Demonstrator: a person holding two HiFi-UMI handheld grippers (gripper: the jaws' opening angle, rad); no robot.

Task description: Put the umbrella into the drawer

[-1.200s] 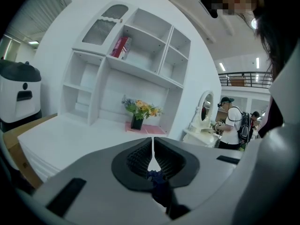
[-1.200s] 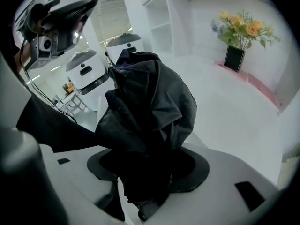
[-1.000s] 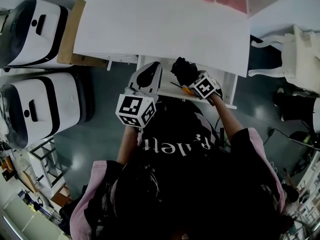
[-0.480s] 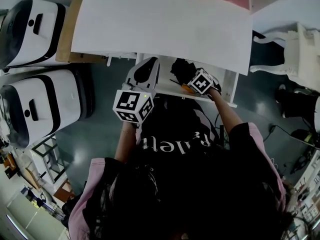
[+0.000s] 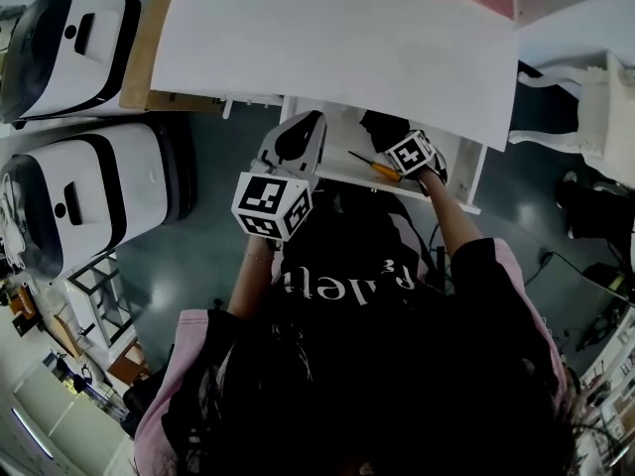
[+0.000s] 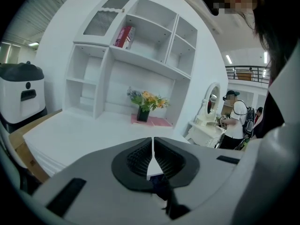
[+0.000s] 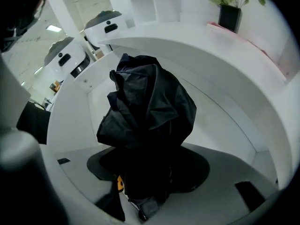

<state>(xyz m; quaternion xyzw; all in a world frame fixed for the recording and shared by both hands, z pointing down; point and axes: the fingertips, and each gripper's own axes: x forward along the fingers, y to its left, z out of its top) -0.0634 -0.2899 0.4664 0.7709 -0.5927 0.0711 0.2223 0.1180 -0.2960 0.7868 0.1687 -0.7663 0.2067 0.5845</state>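
One black umbrella [image 7: 149,109], folded and bunched. It sits between the jaws of the right gripper [image 7: 150,175], which are clamped on its lower end, and the fabric bulges out above them. A bit of orange shows just left of the grip.

In the head view the umbrella [image 5: 381,125] is over the open white drawer [image 5: 468,178], close to the table edge. I can't tell whether it touches the drawer bottom. The right gripper [image 5: 395,139] reaches in from the drawer's front, with its marker cube toward the person.

An orange-handled tool [image 5: 381,170] lies in the drawer just beside the right gripper, on its left.

The left gripper [image 5: 296,137] is held left of the umbrella, over the drawer's left end and apart from the umbrella. In its own view the left gripper [image 6: 153,154] has its jaws closed pad to pad with nothing between them.

The white table [image 5: 337,48] is above the drawer. A vase of flowers [image 6: 144,107] stands at the table's back under a white shelf unit [image 6: 140,50], and a red box [image 6: 125,36] is on an upper shelf.

Two white-and-black machines [image 5: 84,201] stand on the floor to the left of the table.
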